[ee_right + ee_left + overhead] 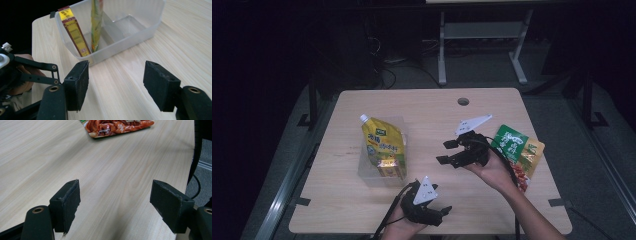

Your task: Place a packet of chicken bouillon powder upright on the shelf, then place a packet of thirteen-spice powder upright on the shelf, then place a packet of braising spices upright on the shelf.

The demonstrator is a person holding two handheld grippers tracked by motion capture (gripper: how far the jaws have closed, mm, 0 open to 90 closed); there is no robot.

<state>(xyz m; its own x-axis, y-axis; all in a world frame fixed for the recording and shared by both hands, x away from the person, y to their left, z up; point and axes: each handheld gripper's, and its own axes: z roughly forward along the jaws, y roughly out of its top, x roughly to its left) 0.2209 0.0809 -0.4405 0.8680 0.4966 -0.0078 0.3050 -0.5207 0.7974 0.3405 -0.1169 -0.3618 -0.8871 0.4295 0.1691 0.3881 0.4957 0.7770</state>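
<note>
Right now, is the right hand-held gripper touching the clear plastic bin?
Apart. The right gripper view shows bare table between the open right hand-held gripper and the clear bin; the high view agrees.

The high view looks down over the whole bench (362, 200). The right claw view faces the clear bin (140, 30) closely; the left claw view skims low toward the snack packet (117, 126).

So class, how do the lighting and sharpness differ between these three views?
High view: dim, dark surroundings, the table lit, detail soft. Left gripper view: bright, the snack packet at the top slightly soft. Right gripper view: evenly lit, the clear bin fairly sharp, black beyond the table's edge.
</note>
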